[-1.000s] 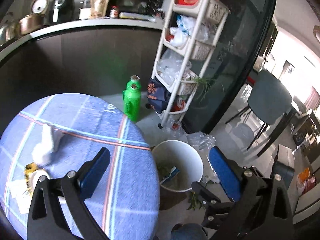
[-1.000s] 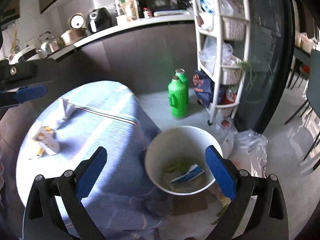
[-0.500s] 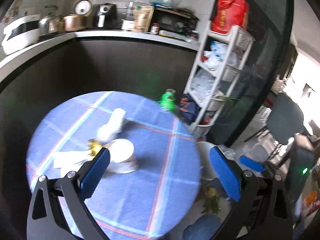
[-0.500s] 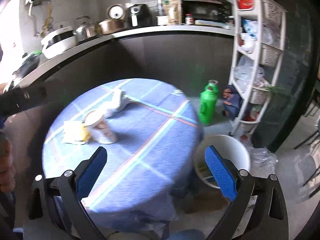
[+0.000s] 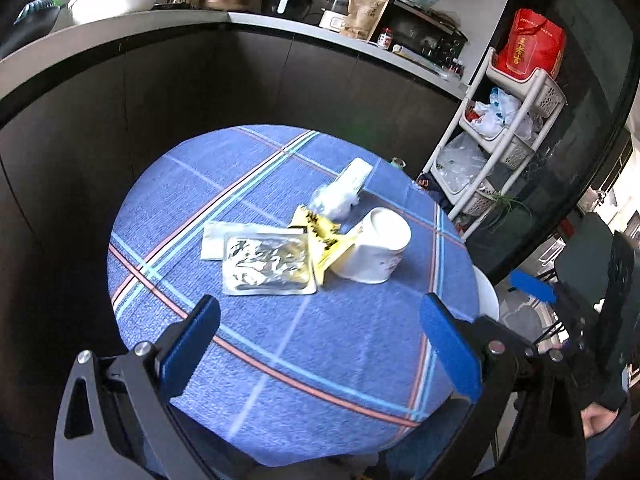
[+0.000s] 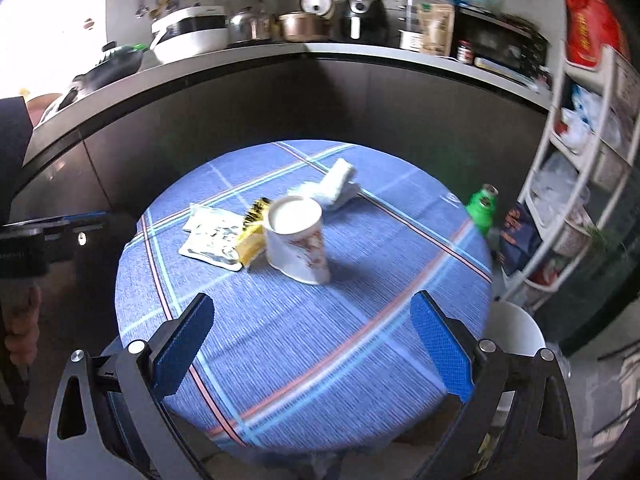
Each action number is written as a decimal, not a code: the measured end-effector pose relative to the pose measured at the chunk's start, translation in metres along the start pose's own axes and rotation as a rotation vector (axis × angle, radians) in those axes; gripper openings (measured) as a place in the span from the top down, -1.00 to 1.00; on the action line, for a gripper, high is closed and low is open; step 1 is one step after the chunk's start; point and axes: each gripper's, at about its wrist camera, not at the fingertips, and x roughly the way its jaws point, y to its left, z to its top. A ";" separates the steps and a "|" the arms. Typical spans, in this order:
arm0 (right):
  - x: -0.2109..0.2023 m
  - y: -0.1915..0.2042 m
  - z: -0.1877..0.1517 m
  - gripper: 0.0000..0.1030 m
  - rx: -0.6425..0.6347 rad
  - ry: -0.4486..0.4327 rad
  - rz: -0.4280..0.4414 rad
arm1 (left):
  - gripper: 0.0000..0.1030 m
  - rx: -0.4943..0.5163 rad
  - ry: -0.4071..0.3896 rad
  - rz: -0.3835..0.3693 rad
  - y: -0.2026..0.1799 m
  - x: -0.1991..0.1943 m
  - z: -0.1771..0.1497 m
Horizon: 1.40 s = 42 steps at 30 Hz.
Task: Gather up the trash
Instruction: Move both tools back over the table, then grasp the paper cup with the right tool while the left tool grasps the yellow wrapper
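Note:
Trash lies on a round table with a blue plaid cloth (image 5: 280,360) (image 6: 320,340): a white paper cup (image 5: 376,246) (image 6: 298,236), a silver foil pouch (image 5: 266,266) (image 6: 208,240), a yellow wrapper (image 5: 324,236) (image 6: 252,228) and a crumpled white tissue pack (image 5: 344,192) (image 6: 332,184). A white bin (image 5: 486,296) (image 6: 516,328) stands on the floor at the table's right edge. My left gripper (image 5: 320,344) and right gripper (image 6: 312,344) are open and empty, above the table's near side, short of the trash.
A dark counter (image 5: 120,36) with kitchen appliances runs behind the table. A white shelf rack (image 5: 504,128) (image 6: 580,184) stands to the right, with a green bottle (image 6: 482,208) on the floor beside it. The right gripper shows at the right of the left wrist view (image 5: 532,286).
Both grippers have swung away from the bin on the floor and up over the table. The trash on the cloth now sits in the middle of both views.

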 end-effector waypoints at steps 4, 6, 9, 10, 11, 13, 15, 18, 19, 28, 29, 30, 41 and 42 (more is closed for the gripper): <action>0.025 0.005 0.013 -0.83 -0.036 0.020 0.029 | -0.92 0.008 0.030 -0.037 0.010 0.010 -0.003; 0.043 0.004 0.018 -0.83 -0.049 0.048 0.058 | -0.90 0.015 0.037 -0.039 0.014 0.016 -0.003; 0.072 0.003 0.021 -0.83 -0.075 0.096 0.084 | -0.77 0.028 0.045 -0.047 0.017 0.024 0.000; 0.081 0.003 0.022 -0.83 -0.093 0.106 0.078 | -0.75 0.032 0.050 -0.052 0.018 0.027 0.002; 0.090 0.004 0.022 -0.80 -0.115 0.112 0.071 | -0.72 0.036 0.053 -0.056 0.020 0.031 0.004; 0.103 0.004 0.021 -0.69 -0.141 0.116 0.070 | -0.69 0.045 0.056 -0.057 0.020 0.035 0.006; 0.115 0.001 0.022 -0.46 -0.157 0.110 0.077 | -0.63 0.066 0.060 -0.059 0.018 0.041 0.010; 0.127 -0.005 0.023 -0.45 -0.165 0.068 0.104 | -0.54 0.097 0.076 -0.069 0.015 0.051 0.013; 0.128 -0.007 0.024 -0.45 -0.164 0.054 0.110 | -0.52 0.104 0.081 -0.072 0.014 0.055 0.014; 0.114 -0.025 0.018 0.42 -0.083 0.016 0.130 | -0.16 0.134 0.143 -0.102 -0.003 0.111 0.029; 0.110 -0.027 0.016 0.43 -0.074 0.012 0.122 | -0.15 0.137 0.150 -0.093 -0.005 0.119 0.030; 0.106 -0.030 0.013 0.43 -0.061 0.008 0.116 | -0.15 0.140 0.157 -0.088 -0.007 0.125 0.031; 0.076 -0.047 -0.006 0.42 0.042 -0.012 0.072 | -0.06 0.099 0.204 -0.041 -0.015 0.166 0.041; 0.075 -0.047 -0.007 0.42 0.045 -0.010 0.067 | 0.12 0.093 0.212 -0.036 -0.015 0.169 0.042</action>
